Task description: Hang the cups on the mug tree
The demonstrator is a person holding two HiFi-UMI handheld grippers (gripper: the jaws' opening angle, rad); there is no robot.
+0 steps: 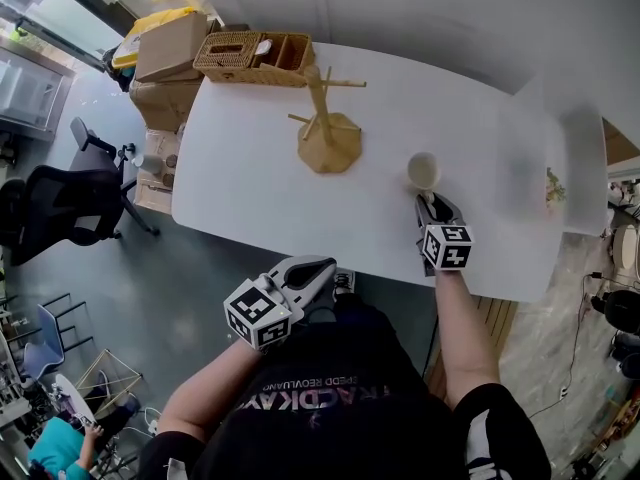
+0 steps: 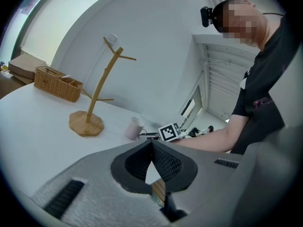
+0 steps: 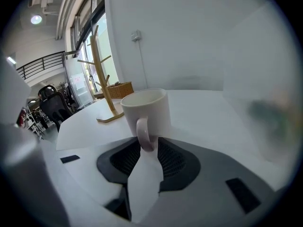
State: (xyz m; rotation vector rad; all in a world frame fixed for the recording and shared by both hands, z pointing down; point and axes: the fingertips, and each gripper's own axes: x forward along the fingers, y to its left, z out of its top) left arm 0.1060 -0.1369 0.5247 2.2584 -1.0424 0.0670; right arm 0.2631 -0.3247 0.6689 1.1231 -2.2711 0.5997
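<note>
**Right tongs line up on the cup's handle**

The white cup (image 3: 147, 109) stands upright on the table (image 1: 250, 198), well apart from the mug tree (image 1: 328, 133), whose pegs are all bare. Our right tongs (image 3: 146, 144) are spread, with a tip on either side of the cup's handle. We can't quite tell whether a pad already grazes it, but nothing is pinched yet. Our left tongs (image 2: 151, 144) are pressed together on nothing and sit off the table's near edge.

We take the cup for glazed ceramic: stiff, fairly light, smooth enough to slip, and quick to chip if knocked against the tree. The handle is the place to take hold. We would pinch the outer curve of the loop firmly, so the cup cannot swing, and leave the opening free for a peg.
</note>
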